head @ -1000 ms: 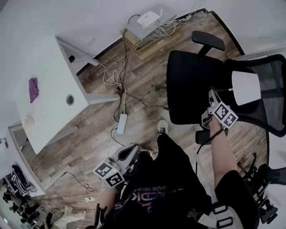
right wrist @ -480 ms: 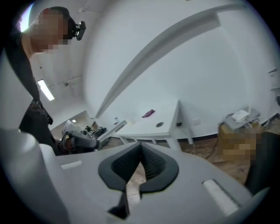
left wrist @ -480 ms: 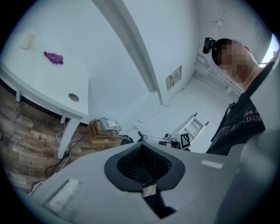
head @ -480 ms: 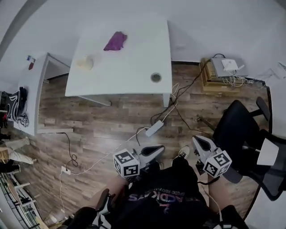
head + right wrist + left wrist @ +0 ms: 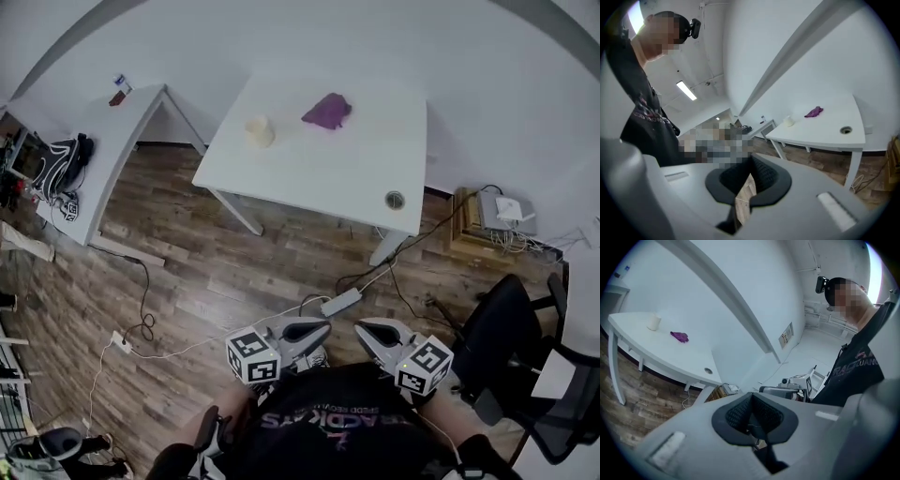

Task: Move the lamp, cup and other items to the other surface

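Presumed approach step: the left gripper (image 5: 319, 330) and right gripper (image 5: 366, 330) are held shut and empty, well short of the white table (image 5: 356, 169), on whose far side the cup (image 5: 260, 130) is stood; opened jaws are called for next.

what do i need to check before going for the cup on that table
1. Left gripper empty: ok, fingers together on nothing.
2. Right gripper empty: ok, also shut.
3. Fingers open for a grasp: not ok.
4. Cream cylindrical cup upright on the white rectangular table: ok.
5. Cup clear of the crumpled purple cloth: ok, they lie apart.
6. Path clear: not ok, a white power strip lies on the wooden floor ahead.
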### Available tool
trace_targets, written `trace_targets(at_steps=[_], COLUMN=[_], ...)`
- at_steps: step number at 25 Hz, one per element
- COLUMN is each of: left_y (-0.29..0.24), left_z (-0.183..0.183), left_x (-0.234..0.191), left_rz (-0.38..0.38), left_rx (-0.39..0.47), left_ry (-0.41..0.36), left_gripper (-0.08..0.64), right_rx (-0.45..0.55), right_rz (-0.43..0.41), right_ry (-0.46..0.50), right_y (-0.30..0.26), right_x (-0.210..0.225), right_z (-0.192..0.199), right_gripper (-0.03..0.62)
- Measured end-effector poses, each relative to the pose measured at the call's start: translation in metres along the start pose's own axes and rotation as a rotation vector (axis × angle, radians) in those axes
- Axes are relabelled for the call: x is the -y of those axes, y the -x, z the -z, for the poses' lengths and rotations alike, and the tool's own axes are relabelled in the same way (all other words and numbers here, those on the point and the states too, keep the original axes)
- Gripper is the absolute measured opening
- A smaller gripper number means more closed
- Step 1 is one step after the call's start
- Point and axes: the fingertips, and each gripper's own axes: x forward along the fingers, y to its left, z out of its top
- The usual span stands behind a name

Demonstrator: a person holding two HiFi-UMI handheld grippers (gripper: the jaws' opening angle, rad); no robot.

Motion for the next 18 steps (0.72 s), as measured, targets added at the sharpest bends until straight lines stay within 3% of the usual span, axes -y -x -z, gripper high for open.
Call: trace_targets(at_steps=[8,18], left_y=[0.058,0.068], left_z=[0.008,0.009], left_x=[-0.008,-0.008], left_rz=[-0.032,-0.068], left_rx=[-0.004,0.041], left_ry=[-0.077,-0.079], left_gripper=[-0.002,-0.002], right_rx=[-0.085,-0.149], right_rz=[-0.12,-0.138], right_ry=[0.124,0.188], right_y=[-0.059,-0.069], right_x=[-0.053,-0.068], right_z=[0.009,0.012], right_gripper=[0.005,0.005])
